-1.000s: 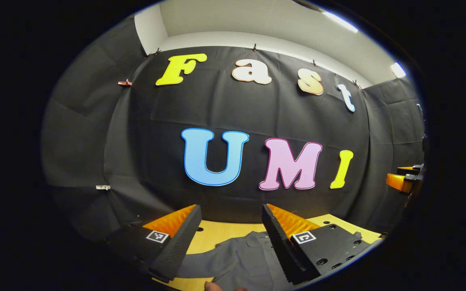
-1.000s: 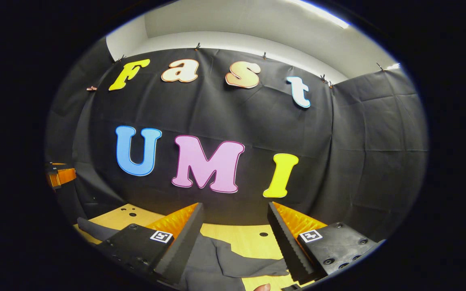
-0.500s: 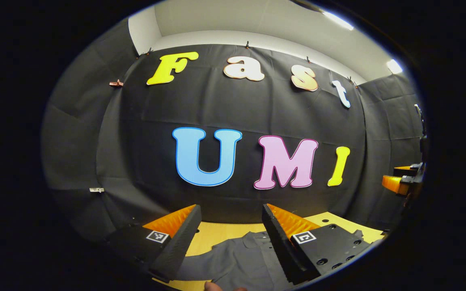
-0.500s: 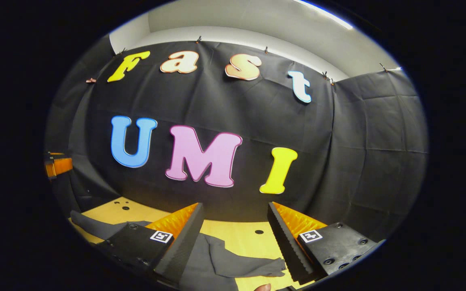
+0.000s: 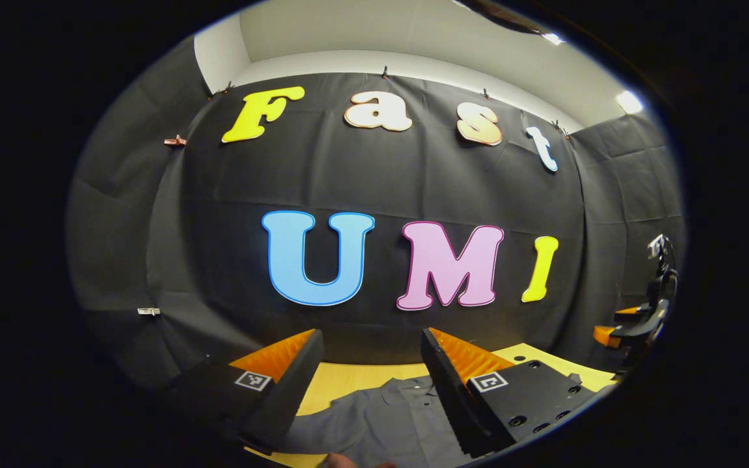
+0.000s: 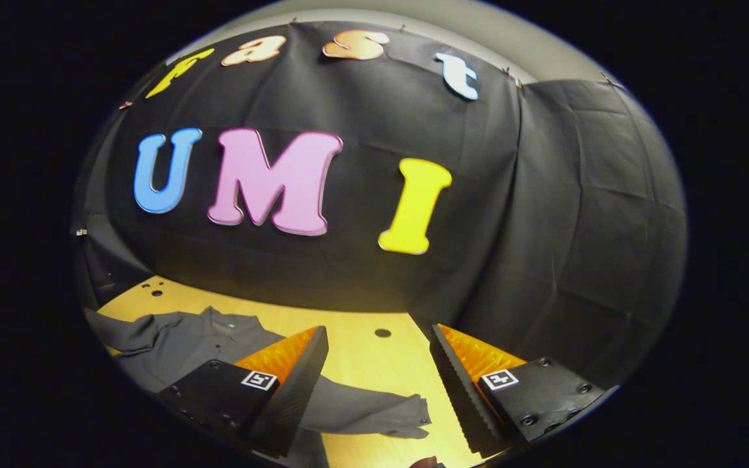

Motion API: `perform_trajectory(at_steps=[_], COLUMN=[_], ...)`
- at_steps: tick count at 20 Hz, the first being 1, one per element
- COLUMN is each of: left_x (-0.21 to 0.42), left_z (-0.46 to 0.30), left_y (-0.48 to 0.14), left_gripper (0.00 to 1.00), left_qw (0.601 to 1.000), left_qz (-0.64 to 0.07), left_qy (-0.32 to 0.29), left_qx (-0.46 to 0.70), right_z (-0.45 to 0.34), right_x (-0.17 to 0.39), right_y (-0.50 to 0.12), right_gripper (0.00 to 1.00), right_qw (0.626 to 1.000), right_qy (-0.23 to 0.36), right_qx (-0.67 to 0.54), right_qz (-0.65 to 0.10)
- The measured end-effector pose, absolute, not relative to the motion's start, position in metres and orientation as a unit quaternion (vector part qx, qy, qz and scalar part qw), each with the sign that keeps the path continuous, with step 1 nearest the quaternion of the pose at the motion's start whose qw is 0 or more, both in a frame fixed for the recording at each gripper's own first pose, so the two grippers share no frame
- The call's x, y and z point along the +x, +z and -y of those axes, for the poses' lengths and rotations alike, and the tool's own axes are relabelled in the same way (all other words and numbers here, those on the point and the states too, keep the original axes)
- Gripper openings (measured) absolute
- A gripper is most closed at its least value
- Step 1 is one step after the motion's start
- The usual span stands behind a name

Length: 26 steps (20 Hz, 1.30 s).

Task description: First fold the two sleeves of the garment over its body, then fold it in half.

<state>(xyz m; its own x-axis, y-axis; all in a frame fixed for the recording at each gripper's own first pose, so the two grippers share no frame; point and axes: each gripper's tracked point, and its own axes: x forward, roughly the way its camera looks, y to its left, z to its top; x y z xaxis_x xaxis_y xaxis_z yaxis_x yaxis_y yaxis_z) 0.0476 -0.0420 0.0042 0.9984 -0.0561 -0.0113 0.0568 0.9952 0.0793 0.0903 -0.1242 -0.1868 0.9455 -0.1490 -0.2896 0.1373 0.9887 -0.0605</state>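
Sprawling grey shirt (image 6: 218, 341) — soft, creased — on smooth tabletop (image 6: 374, 364)

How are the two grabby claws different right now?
The right gripper hangs above a stretched-out sleeve and bare table; the left gripper hangs above the shirt body near its collar. The right gripper's view tilts down more at the table; the left gripper's looks more at the wall. Both are open and holding nothing.
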Motion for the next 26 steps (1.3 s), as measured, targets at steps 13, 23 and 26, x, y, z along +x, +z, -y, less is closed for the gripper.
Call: perform_trajectory(at_steps=[13, 23, 26], left_x=[0.059, 0.051, 0.043], left_z=[0.051, 0.025, 0.01], left_y=[-0.021, -0.038, -0.036], left_gripper=[0.95, 0.95, 0.95], left_qw=[0.996, 0.992, 0.99], left_qz=[-0.058, -0.091, -0.091], left_qy=[0.011, 0.054, 0.073], left_qx=[0.059, 0.072, 0.079], right_z=[0.188, 0.179, 0.178], right_x=[0.101, 0.081, 0.082], right_y=[-0.418, -0.484, -0.486], right_gripper=[0.98, 0.78, 0.1], right_qw=[0.921, 0.885, 0.882], right_qy=[-0.125, -0.114, -0.112], right_qx=[0.042, 0.101, 0.098], right_qz=[-0.366, -0.439, -0.447])
